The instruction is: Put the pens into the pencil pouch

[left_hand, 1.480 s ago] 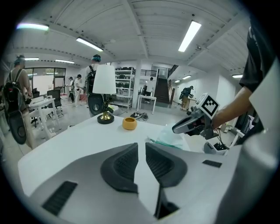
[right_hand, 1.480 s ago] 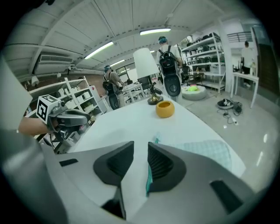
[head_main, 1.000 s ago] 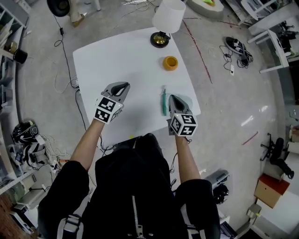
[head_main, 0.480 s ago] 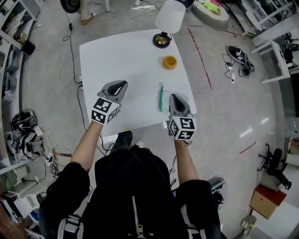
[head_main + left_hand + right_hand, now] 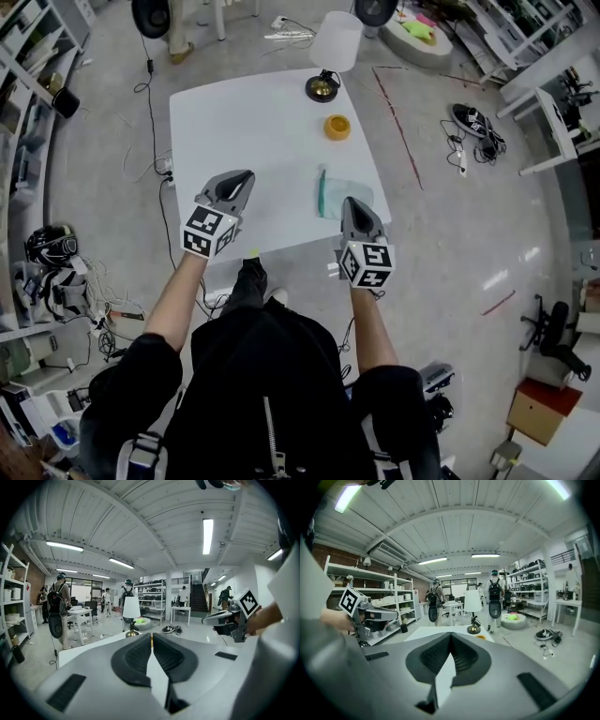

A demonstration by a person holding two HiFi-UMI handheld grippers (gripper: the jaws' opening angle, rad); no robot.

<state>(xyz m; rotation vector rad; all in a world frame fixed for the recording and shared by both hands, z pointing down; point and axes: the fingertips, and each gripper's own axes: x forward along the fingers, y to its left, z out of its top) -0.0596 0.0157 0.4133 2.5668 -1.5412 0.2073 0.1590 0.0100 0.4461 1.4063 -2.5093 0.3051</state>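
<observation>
A pale teal pencil pouch (image 5: 345,199) lies flat near the table's right front corner, with a dark green strip (image 5: 322,192) along its left edge. I cannot make out any separate pens. My right gripper (image 5: 349,202) hovers at the pouch's near edge, shut and empty; the right gripper view shows its jaws (image 5: 450,638) pressed together. My left gripper (image 5: 246,176) is held over the table's front left part, also shut with nothing in it (image 5: 151,641). Both point nearly level across the table.
On the white table (image 5: 253,122) a yellow ring (image 5: 337,127) sits at the right and a white-shaded lamp (image 5: 328,52) stands at the far edge. Cables, shoes and shelving surround the table on the floor. People with backpacks stand far off (image 5: 494,599).
Both grippers have pulled back toward me and risen, staying shut. The right one has drawn back from over the pouch to its near edge.
</observation>
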